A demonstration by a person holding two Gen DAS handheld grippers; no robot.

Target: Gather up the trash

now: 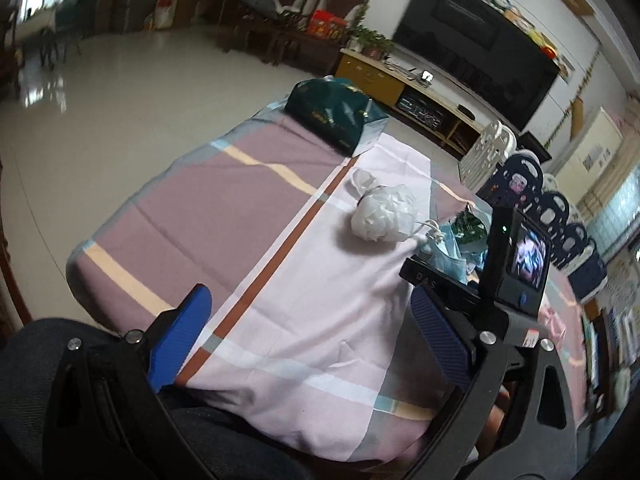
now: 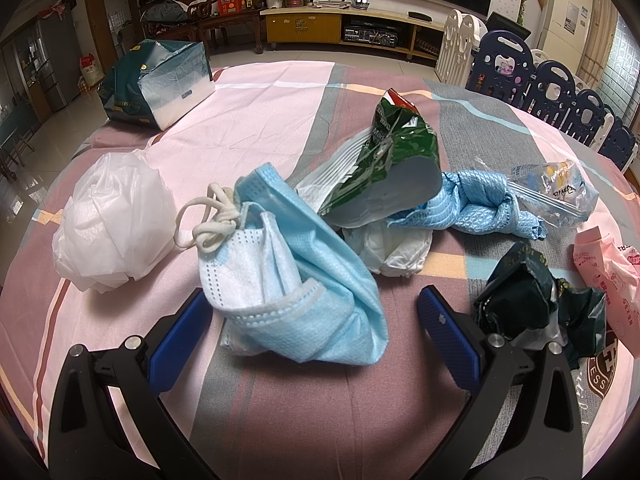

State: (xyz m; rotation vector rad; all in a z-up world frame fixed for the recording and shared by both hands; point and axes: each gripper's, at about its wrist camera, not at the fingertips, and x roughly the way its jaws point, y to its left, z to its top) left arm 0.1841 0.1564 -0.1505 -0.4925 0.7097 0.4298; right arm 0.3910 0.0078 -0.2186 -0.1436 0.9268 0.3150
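Observation:
In the right wrist view, trash lies on a cloth-covered table (image 2: pixel 280 400): a blue face mask (image 2: pixel 304 280), a white plastic ball (image 2: pixel 112 224), a green snack bag (image 2: pixel 396 160), a twisted blue cloth (image 2: pixel 480 204), a clear wrapper (image 2: pixel 556 188), a dark green crumpled wrapper (image 2: pixel 532 300) and a pink packet (image 2: pixel 612 280). My right gripper (image 2: pixel 312 316) is open, its fingers either side of the mask's near end. My left gripper (image 1: pixel 312 312) is open and empty over the table's near edge, short of the white plastic ball (image 1: pixel 384 216).
A dark green paper bag (image 2: pixel 160 80) lies on its side at the table's far left; it also shows in the left wrist view (image 1: pixel 340 116). The right gripper's body (image 1: pixel 512 264) sits close to my left gripper's right finger. Chairs, a TV cabinet and child fencing stand beyond.

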